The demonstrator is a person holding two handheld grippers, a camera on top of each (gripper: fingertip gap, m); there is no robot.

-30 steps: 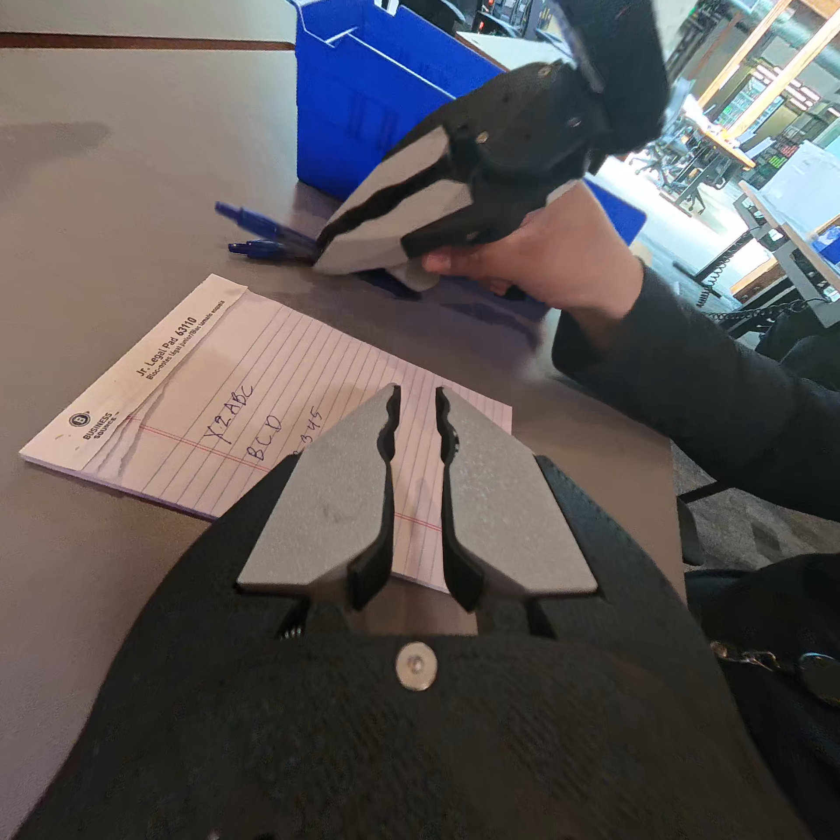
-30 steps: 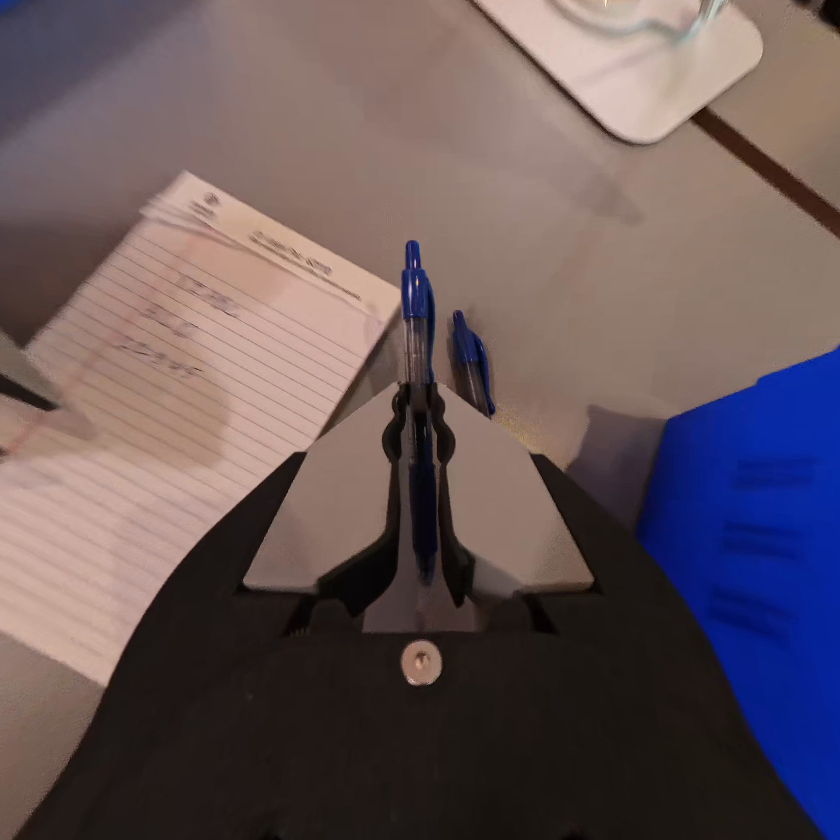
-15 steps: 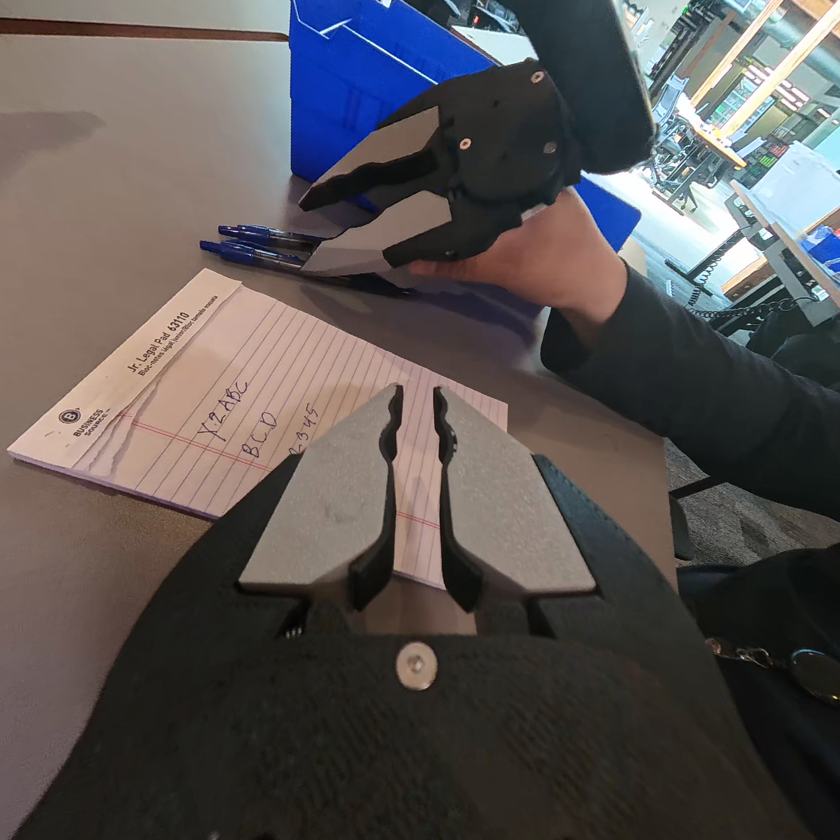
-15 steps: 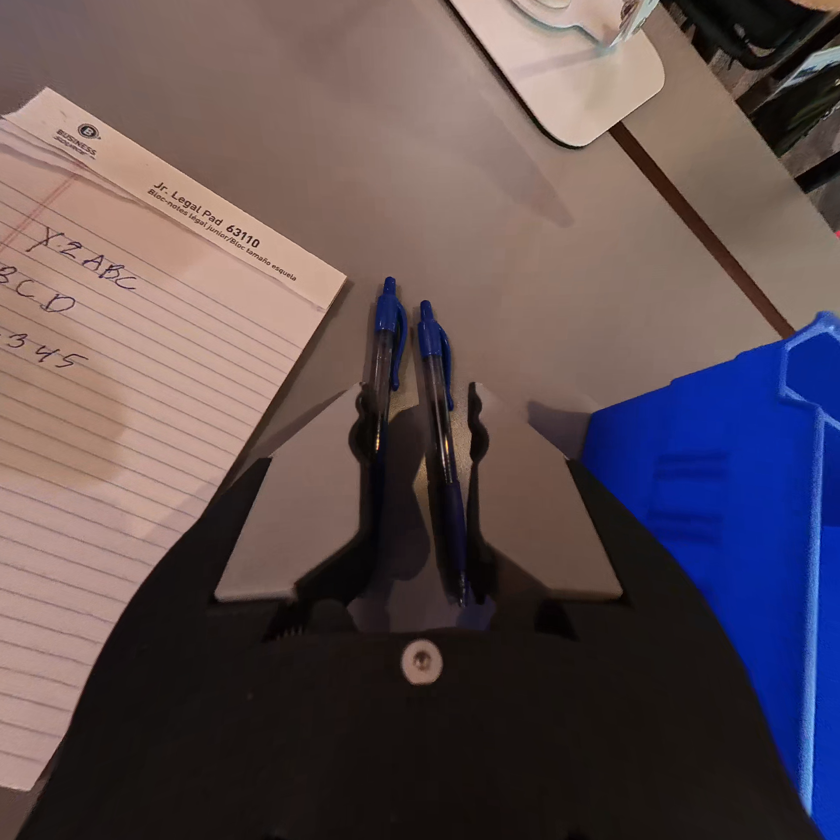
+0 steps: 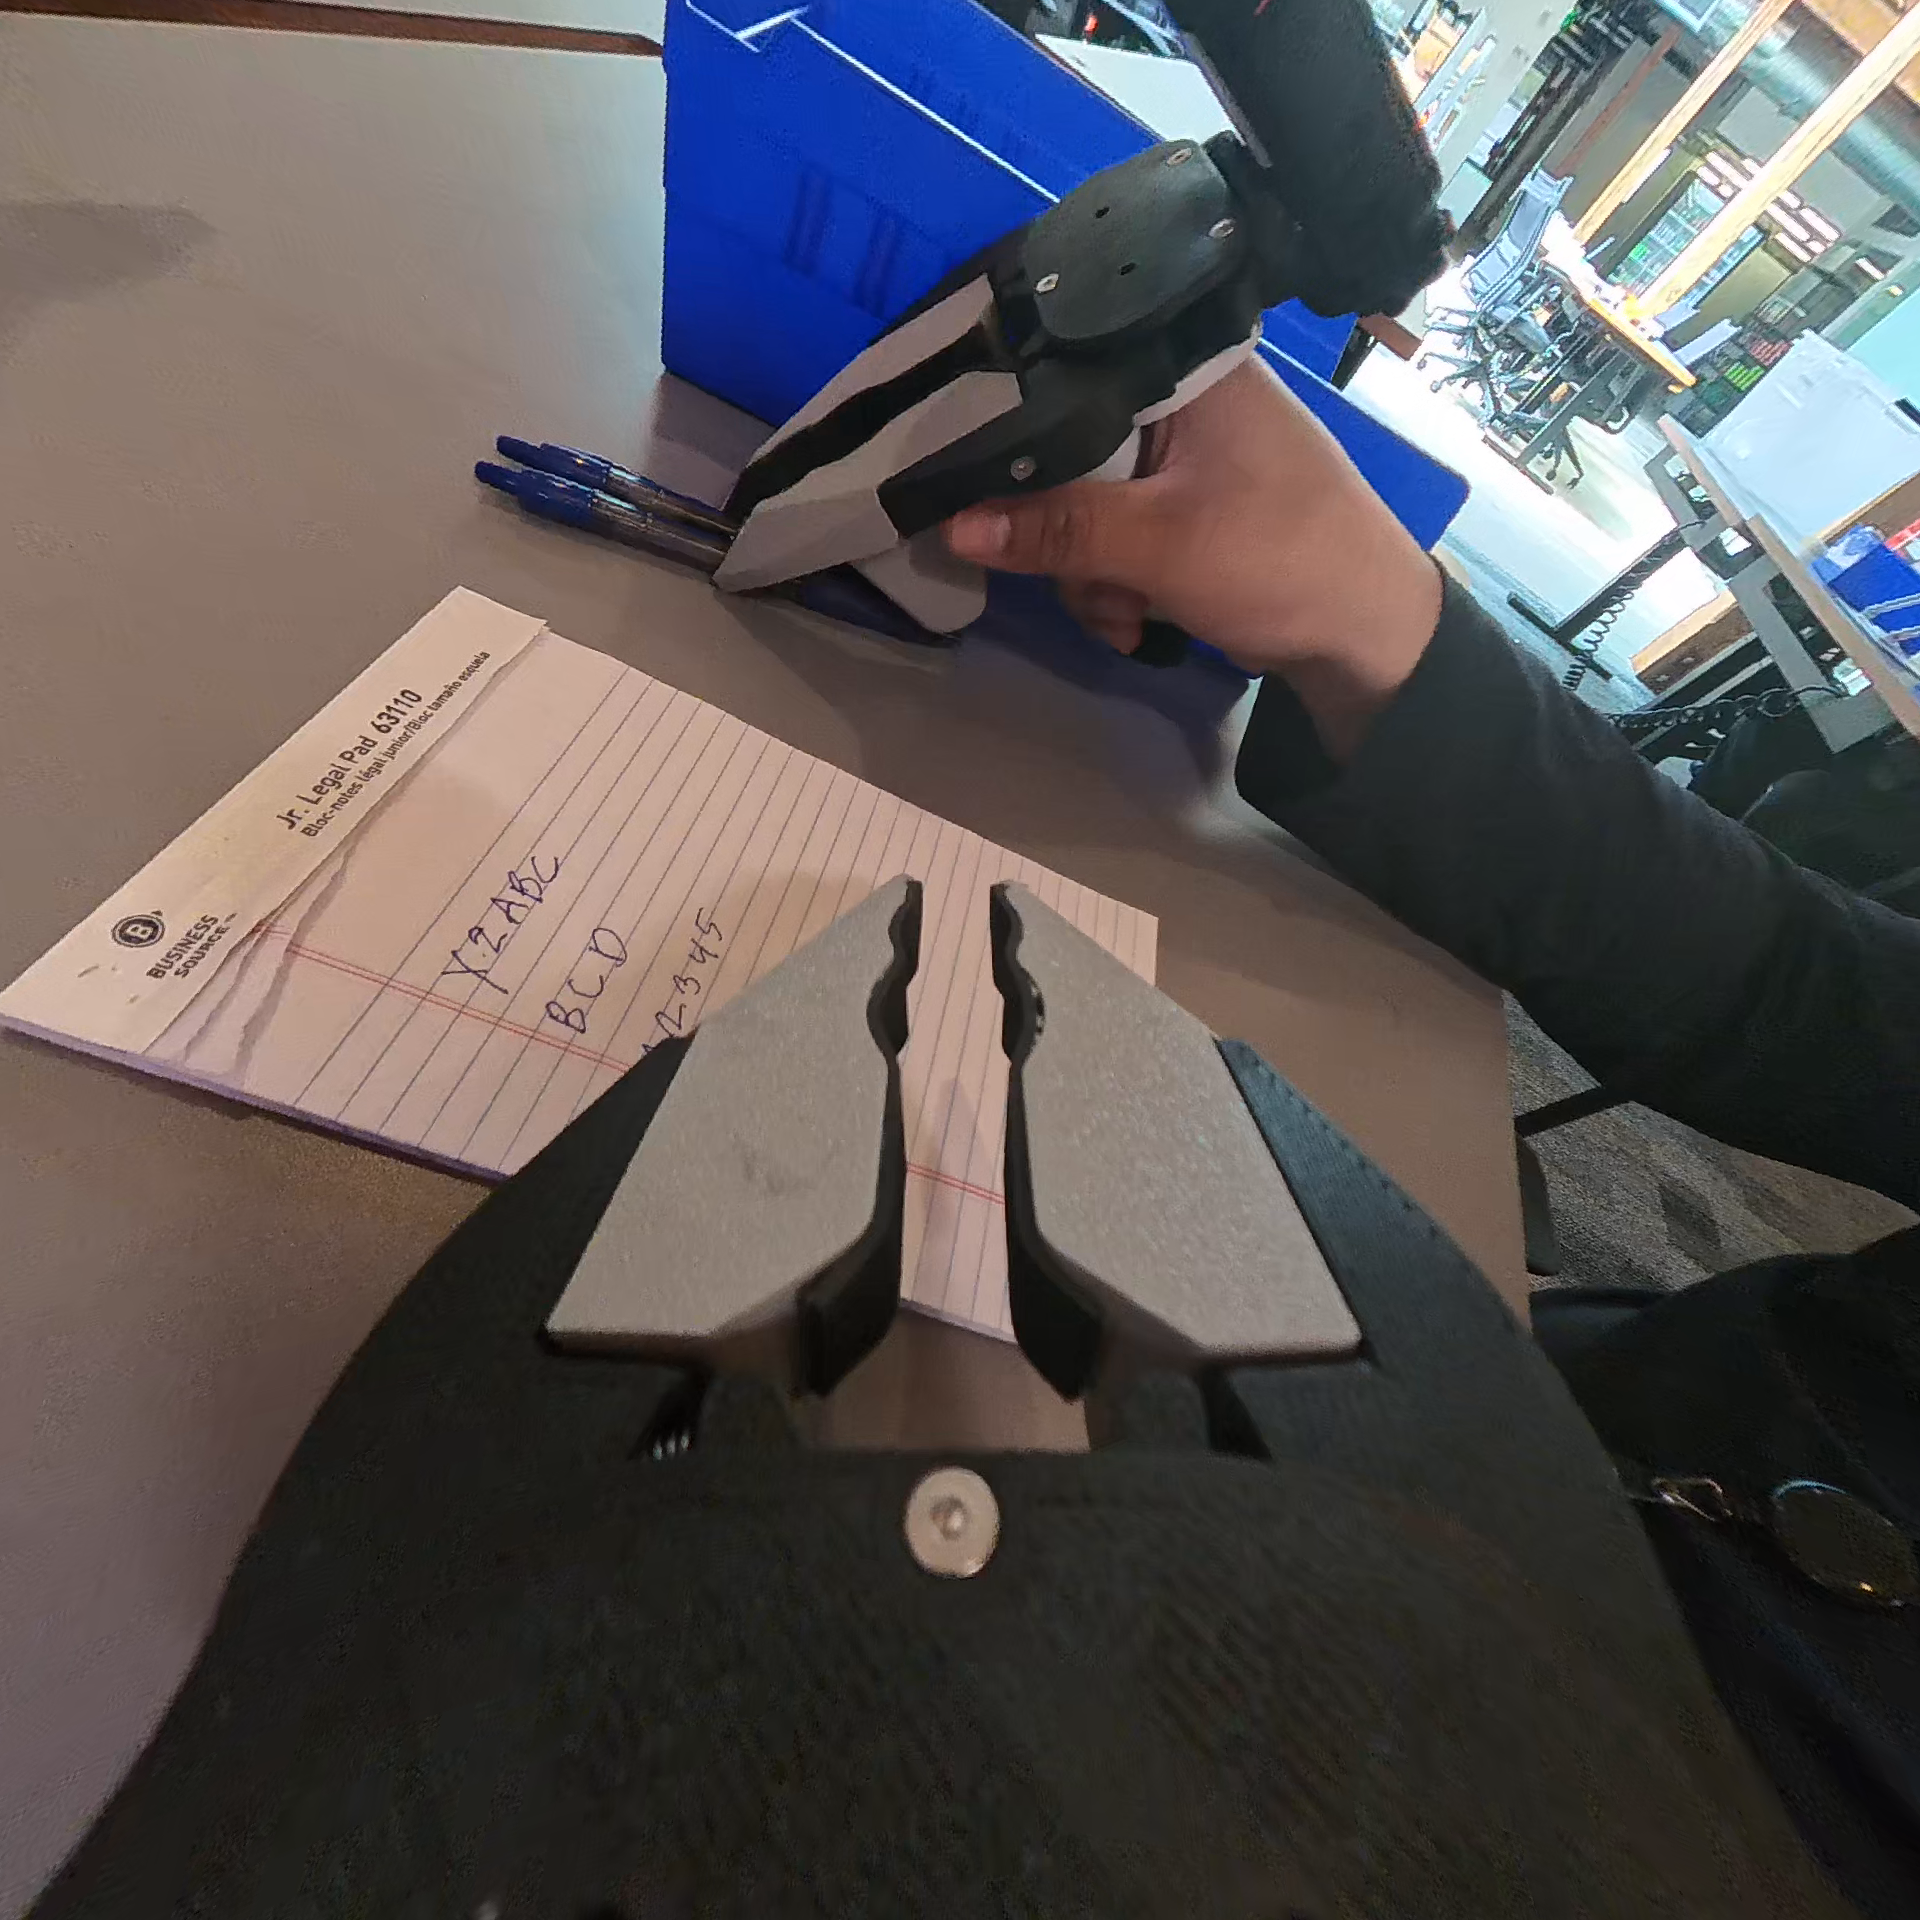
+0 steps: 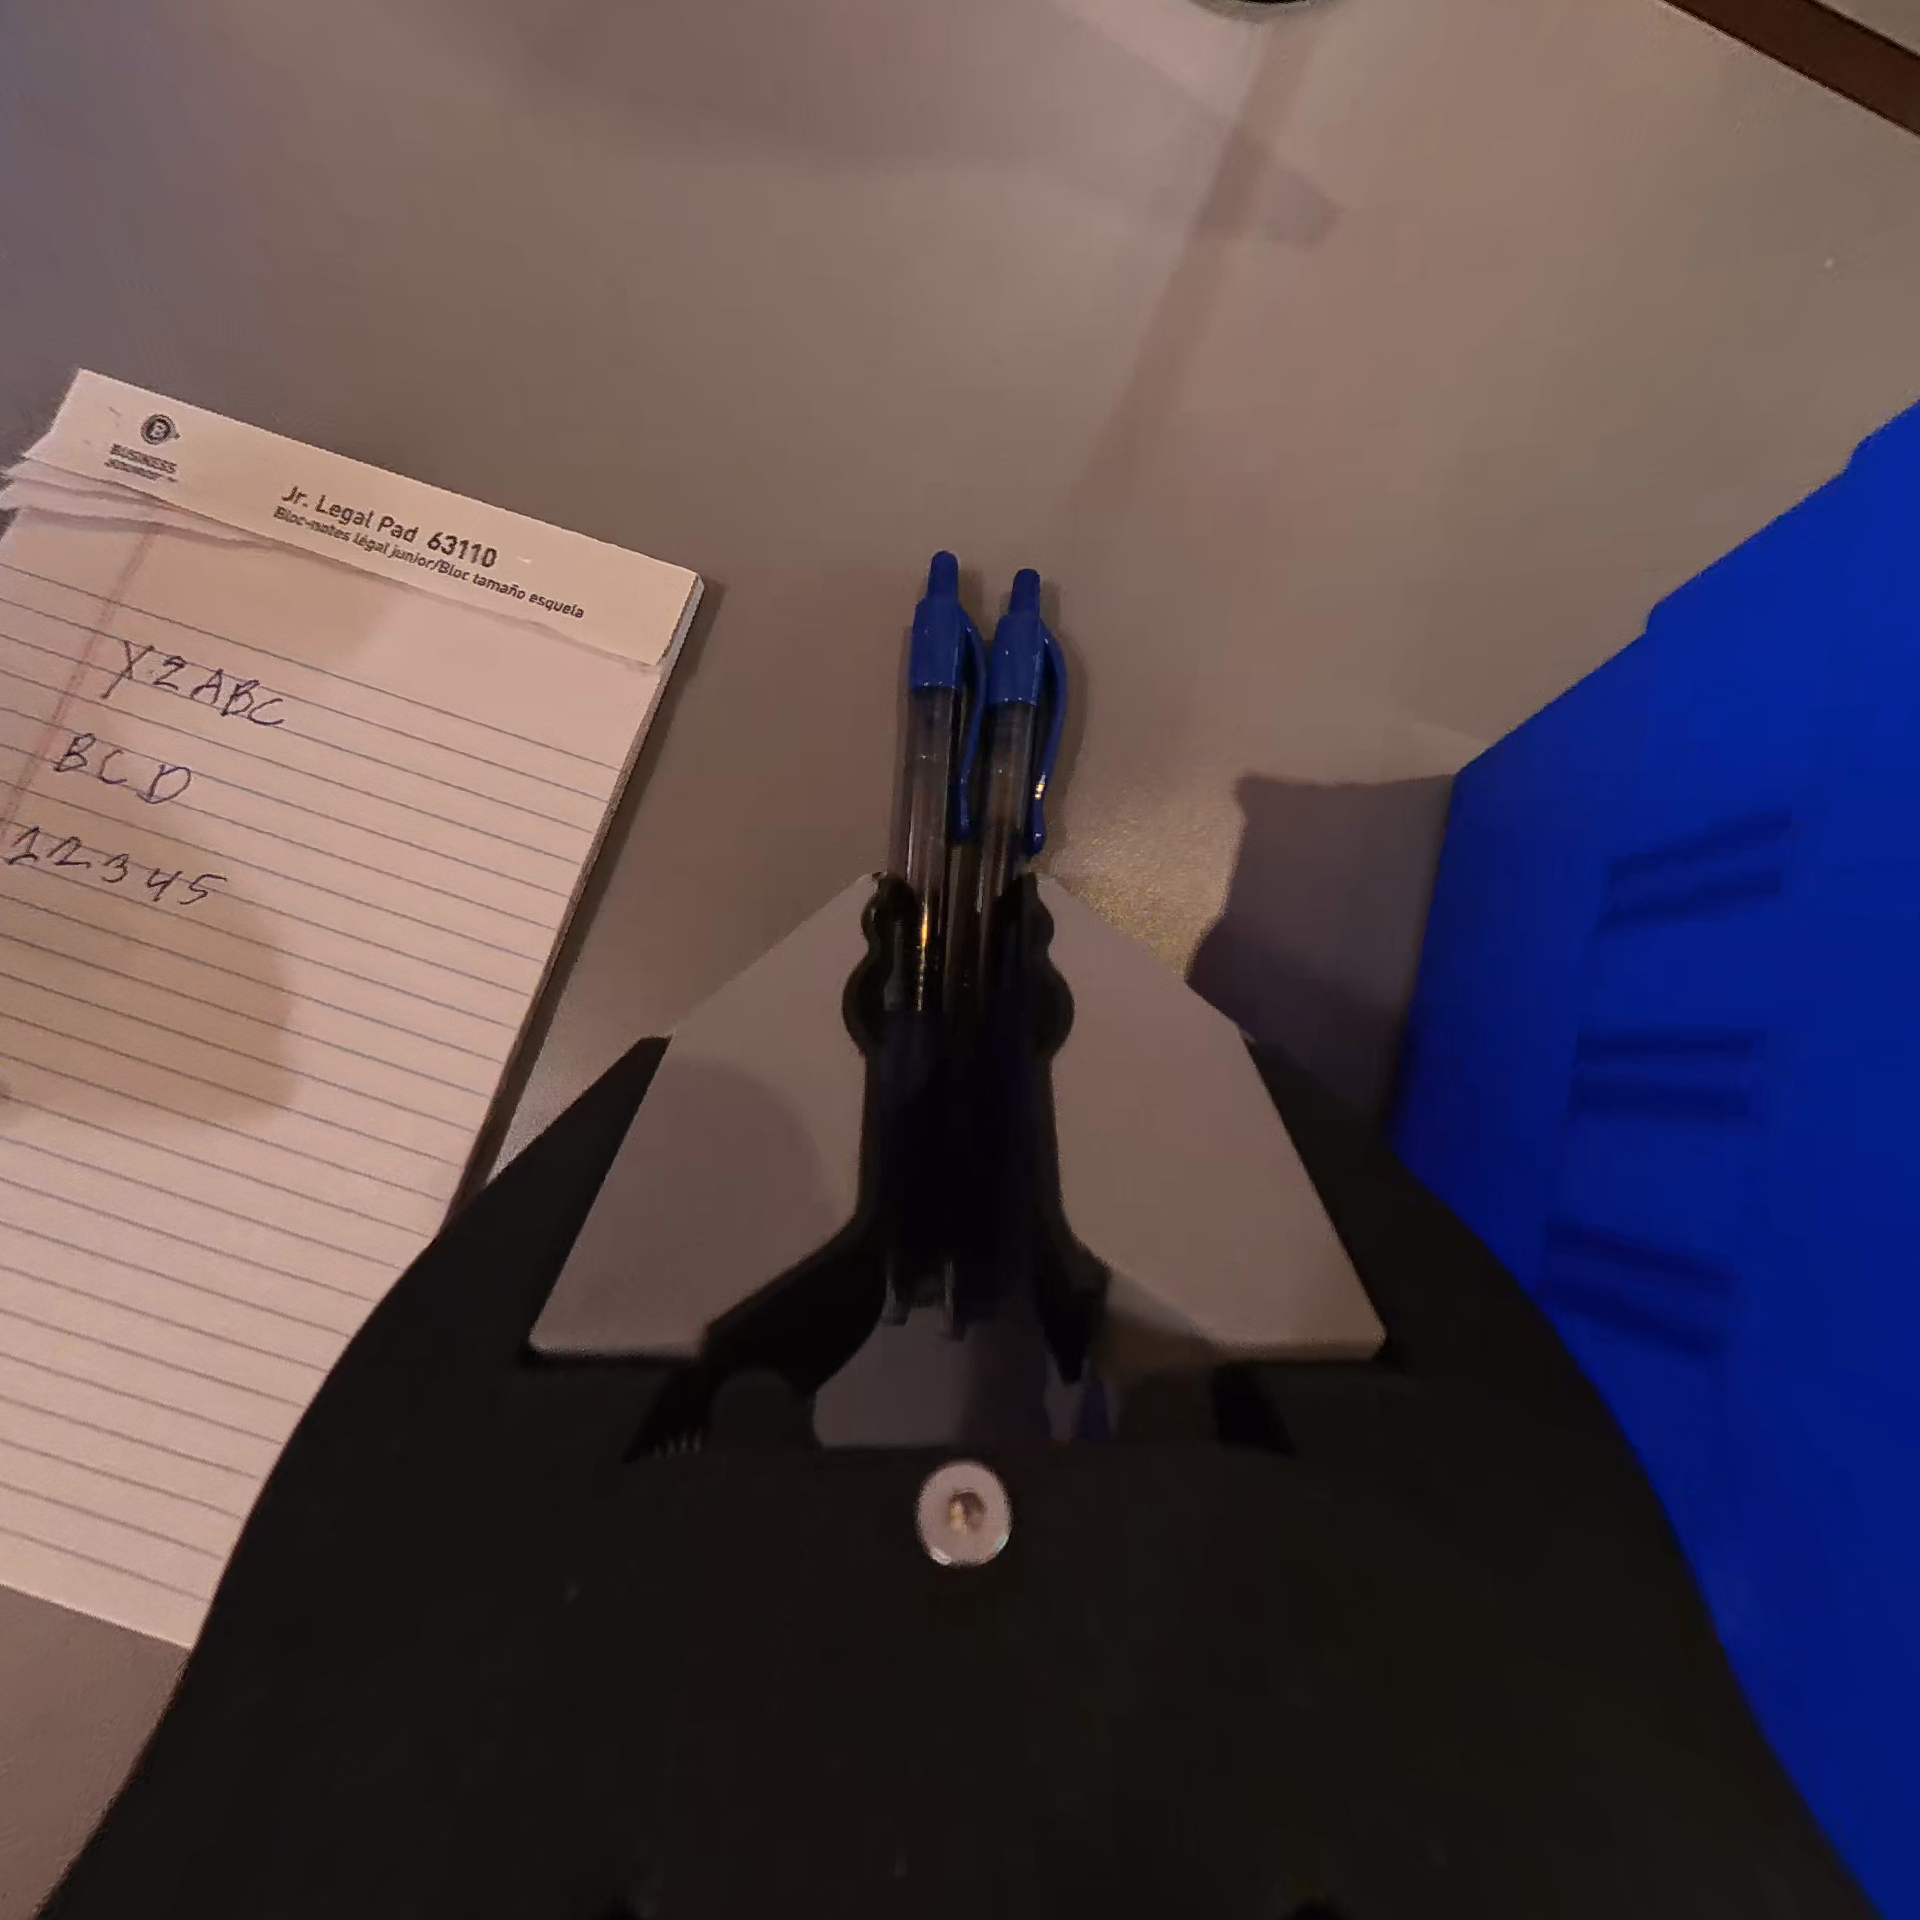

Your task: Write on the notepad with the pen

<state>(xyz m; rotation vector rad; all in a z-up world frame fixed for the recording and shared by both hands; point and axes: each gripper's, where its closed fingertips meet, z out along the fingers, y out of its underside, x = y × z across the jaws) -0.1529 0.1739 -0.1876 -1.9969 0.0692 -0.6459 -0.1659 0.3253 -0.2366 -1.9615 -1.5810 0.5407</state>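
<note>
A white lined notepad (image 5: 499,831) with blue handwriting lies on the grey table; it also shows in the right wrist view (image 6: 312,987). Two blue click pens (image 6: 940,665) (image 6: 1020,675) lie side by side on the table, right of the pad. My right gripper (image 6: 951,894) is down at the table with its fingers closed in on both pens. In the left wrist view it (image 5: 743,540) is tilted down onto the pens (image 5: 582,488). My left gripper (image 5: 956,904) hovers over the pad's lower half, empty, its fingers a narrow gap apart.
A blue plastic bin (image 5: 831,208) stands right behind the pens, close on the right of my right gripper (image 6: 1662,1039). A person's hand (image 5: 1195,540) and dark sleeve (image 5: 1558,883) hold the right gripper. The table's front edge is near the sleeve. About 15 cm separates my left fingertips from my right.
My right gripper let go of one pen, opened over both pens, and has now closed in so the two pens are pushed together. My left gripper stayed still.
</note>
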